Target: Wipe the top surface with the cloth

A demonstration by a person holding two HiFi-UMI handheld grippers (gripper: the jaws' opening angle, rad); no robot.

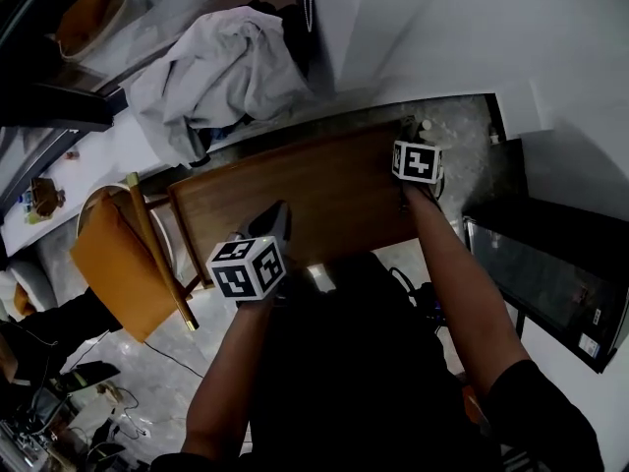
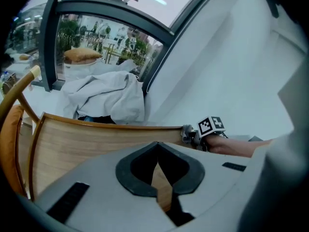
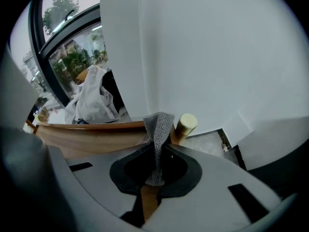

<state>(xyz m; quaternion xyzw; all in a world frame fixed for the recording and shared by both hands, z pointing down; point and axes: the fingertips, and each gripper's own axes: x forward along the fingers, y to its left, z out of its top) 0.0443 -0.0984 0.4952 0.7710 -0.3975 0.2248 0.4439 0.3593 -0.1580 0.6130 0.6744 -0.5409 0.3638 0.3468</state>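
Since the grey cloth (image 3: 157, 129) is pinched between the jaws of our right gripper (image 3: 157, 148), which are closed tight on it with its upper fold standing above them, we judge that the wiping step is in hand, at or near its start. In the head view that gripper sits at the far right corner of the wooden top (image 1: 324, 195), so nearly all of the surface lies to its left and toward us; whether the cloth touches the wood we cannot tell. Our left gripper (image 2: 158, 146) is at the near left edge of the same top, its jaws brought together with nothing between them. The next move, as we read it, calls for pressing the cloth flat on the wood and drawing it across toward the left side, steering clear of the brass-coloured post (image 3: 186, 123) just beside the cloth and lifting the left gripper out of the path. By count we see two grippers, one cloth, one wooden top, one brass-coloured post, one heap of pale fabric (image 1: 221, 72) beyond the far edge, and one chair with an orange cushion (image 1: 113, 259) to the left.
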